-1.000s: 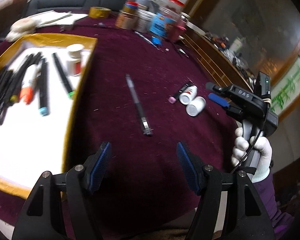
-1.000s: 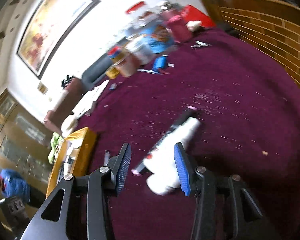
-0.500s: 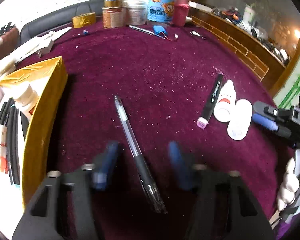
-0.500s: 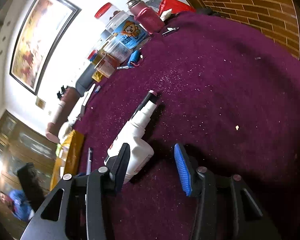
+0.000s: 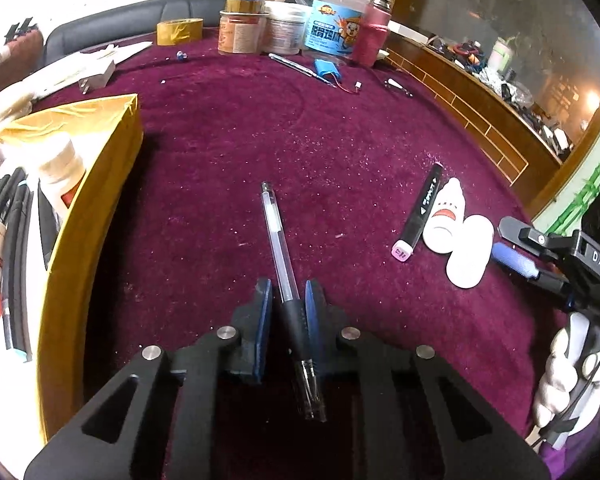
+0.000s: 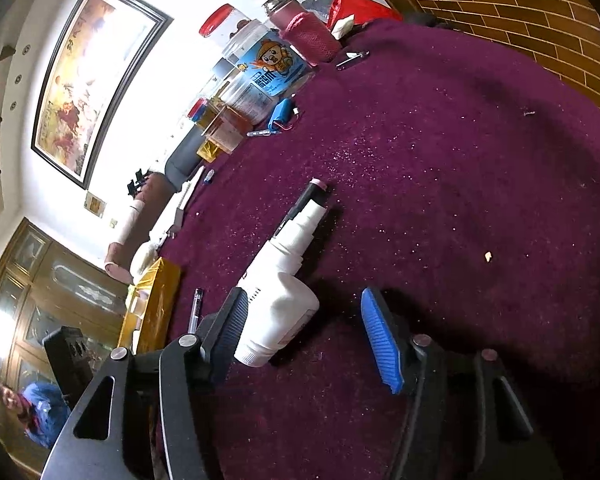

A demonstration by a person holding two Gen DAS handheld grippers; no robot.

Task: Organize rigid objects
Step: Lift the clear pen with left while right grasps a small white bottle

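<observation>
Left gripper (image 5: 288, 300): jaws nearly together, clamped on the black grip section of the clear pen (image 5: 278, 240), which lies on the maroon tabletop (image 5: 340, 120) with its barrel pointing toward 12 o'clock. The gold-edged tray (image 5: 100, 200) holding markers sits at 9 o'clock.

Right gripper (image 6: 308, 332): jaws wide apart. Its left pad (image 6: 230, 328) touches the base of a white bottle (image 6: 280, 292) lying on its side; the right pad stands clear of it. A black marker (image 5: 420, 210) with a pink cap lies just beside the bottles, toward 12 o'clock of this gripper.
</observation>
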